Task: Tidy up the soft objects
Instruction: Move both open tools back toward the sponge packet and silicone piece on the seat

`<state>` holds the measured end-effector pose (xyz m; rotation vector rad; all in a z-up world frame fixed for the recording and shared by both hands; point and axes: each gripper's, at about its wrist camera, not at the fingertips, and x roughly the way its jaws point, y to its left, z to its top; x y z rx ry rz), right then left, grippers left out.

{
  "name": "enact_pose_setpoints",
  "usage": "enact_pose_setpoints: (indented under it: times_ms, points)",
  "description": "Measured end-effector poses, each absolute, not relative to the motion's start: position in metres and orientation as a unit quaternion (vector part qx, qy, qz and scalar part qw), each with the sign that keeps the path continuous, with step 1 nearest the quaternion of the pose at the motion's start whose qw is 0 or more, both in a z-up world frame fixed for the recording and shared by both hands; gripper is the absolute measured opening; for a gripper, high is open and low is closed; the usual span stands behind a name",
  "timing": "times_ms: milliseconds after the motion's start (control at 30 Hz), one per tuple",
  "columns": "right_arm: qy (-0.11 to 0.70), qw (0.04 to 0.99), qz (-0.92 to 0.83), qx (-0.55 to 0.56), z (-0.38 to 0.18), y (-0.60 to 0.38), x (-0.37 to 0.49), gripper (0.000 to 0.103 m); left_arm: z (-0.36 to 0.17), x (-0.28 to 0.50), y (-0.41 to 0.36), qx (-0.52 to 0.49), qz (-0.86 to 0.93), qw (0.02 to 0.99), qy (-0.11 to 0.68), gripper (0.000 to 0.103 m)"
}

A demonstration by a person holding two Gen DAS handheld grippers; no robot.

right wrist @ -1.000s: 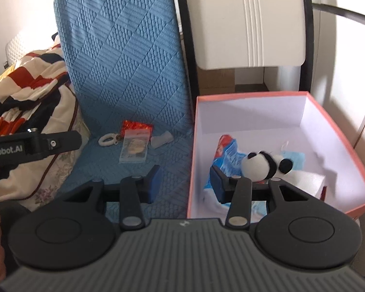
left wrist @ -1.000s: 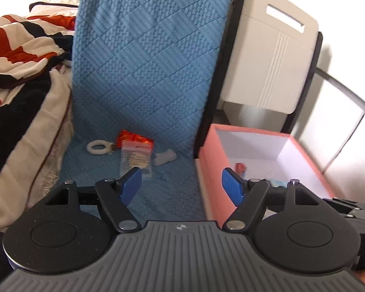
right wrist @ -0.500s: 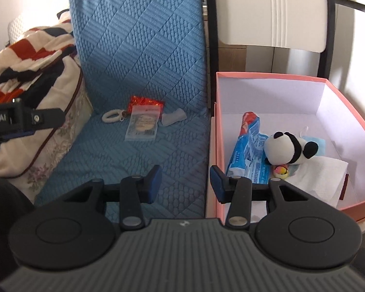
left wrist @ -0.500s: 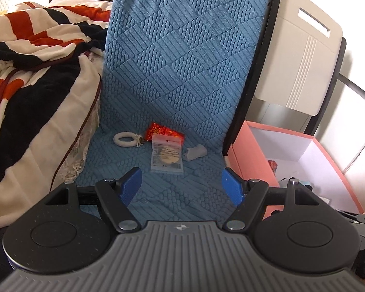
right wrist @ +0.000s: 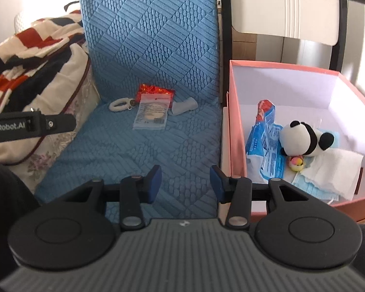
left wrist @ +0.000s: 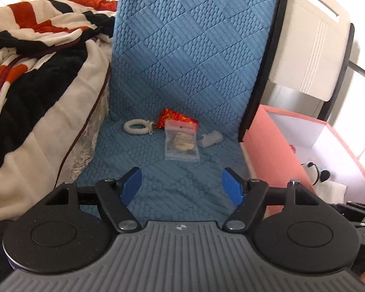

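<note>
Four small things lie in a loose cluster at the middle of the blue cushion (right wrist: 143,160): one white fuzzy ring (right wrist: 120,104), one red foil packet (right wrist: 155,90), one clear zip bag (right wrist: 152,114) whose top edge overlaps the red packet, and one small pale tube (right wrist: 183,105) just right of the bag. One pink box (right wrist: 233,131) stands at the right of the frame, touching the cushion's edge. Inside it are one blue wipes pack (right wrist: 265,143), one panda plush (right wrist: 304,137) lying against the pack, one small pink-and-yellow toy (right wrist: 296,163) just below the panda, one white tissue (right wrist: 335,168) and a blue face mask (right wrist: 311,185) under the tissue. One striped blanket (left wrist: 36,73) fills the left of the frame, and one white chair back (left wrist: 311,53) shows at the upper right. The left gripper (left wrist: 182,185) hangs over the near part of the cushion with its blue pads (left wrist: 131,185) spread wide, gripping nothing and touching nothing. The right gripper (right wrist: 186,182) sits over the cushion's near right edge, beside the box, its jaws parted more narrowly and likewise empty.
</note>
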<state>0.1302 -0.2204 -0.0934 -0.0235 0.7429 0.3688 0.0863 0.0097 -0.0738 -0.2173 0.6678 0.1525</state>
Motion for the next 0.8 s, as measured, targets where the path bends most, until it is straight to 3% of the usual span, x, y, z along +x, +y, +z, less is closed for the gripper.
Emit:
enact_pose_setpoints:
  times_ms: [800]
  points:
    - [0.344, 0.916, 0.206, -0.018, -0.102, -0.186, 0.171, 0.046, -0.101, 0.149, 0.039, -0.106, 0.064, 0.927, 0.355, 0.077]
